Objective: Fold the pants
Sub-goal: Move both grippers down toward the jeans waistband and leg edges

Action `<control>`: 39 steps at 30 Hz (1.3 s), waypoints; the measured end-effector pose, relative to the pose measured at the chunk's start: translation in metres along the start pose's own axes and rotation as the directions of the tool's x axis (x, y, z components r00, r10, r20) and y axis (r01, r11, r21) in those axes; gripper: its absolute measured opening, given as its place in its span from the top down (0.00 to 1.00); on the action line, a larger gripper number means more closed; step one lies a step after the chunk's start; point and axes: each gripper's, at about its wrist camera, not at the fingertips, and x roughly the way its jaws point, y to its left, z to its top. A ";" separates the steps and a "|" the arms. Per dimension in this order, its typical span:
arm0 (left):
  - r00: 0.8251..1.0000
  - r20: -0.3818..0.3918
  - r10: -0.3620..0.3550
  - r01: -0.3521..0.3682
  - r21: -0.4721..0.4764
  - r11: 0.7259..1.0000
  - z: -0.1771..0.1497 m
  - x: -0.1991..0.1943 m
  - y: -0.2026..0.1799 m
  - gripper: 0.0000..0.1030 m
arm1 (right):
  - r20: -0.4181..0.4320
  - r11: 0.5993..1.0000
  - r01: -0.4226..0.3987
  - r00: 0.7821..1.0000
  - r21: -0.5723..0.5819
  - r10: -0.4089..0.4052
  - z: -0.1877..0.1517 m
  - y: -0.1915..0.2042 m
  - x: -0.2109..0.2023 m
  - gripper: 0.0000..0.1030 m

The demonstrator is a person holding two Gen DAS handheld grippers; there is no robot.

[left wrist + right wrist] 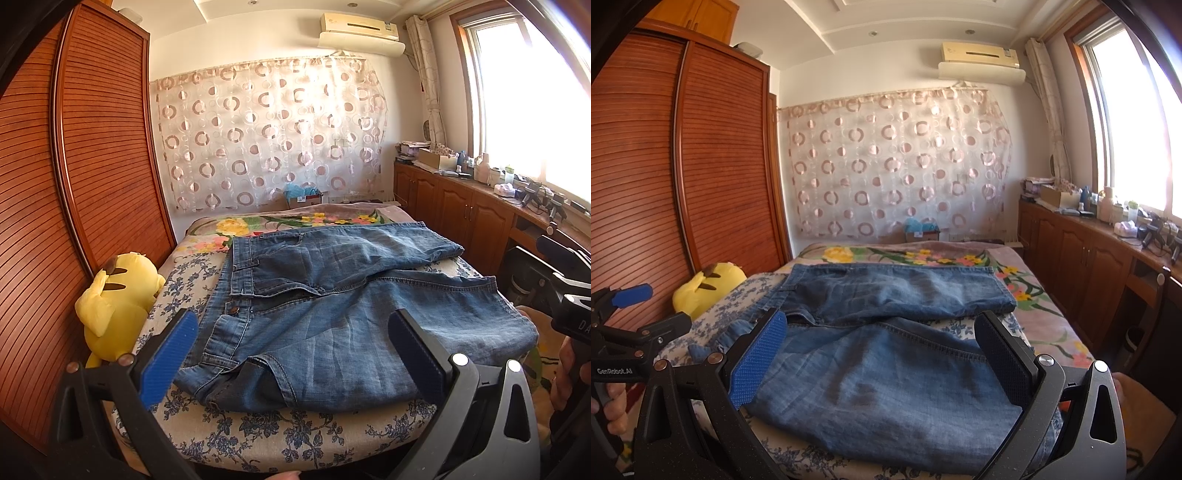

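Jeans (332,306) flat on bed (295,435) (legs apart), ahead of both grippers; left gripper (291,354) and right gripper (882,354) wide open, seemingly holding nothing.

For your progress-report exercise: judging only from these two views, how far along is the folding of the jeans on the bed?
Done: the jeans are laid out on the bed, legs apart, not yet folded together. In hand: nothing; the left gripper and right gripper are both open above the denim, gripping no cloth. Left: every fold, probably one leg over the other first.
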 end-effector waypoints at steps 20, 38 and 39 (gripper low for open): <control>0.993 -0.113 0.016 -0.022 -0.055 0.998 -0.036 0.041 0.043 0.00 | -0.129 0.999 0.032 0.991 0.015 -0.030 -0.046 -0.030 0.017 0.00; 0.983 -0.176 0.043 -0.057 -0.076 0.996 -0.052 0.059 0.112 0.00 | -0.252 0.992 0.115 0.963 0.045 -0.100 -0.087 -0.090 0.017 0.00; 0.984 -0.175 0.040 -0.055 -0.080 0.995 -0.052 0.060 0.115 0.00 | -0.255 0.991 0.121 0.961 0.050 -0.104 -0.088 -0.093 0.016 0.00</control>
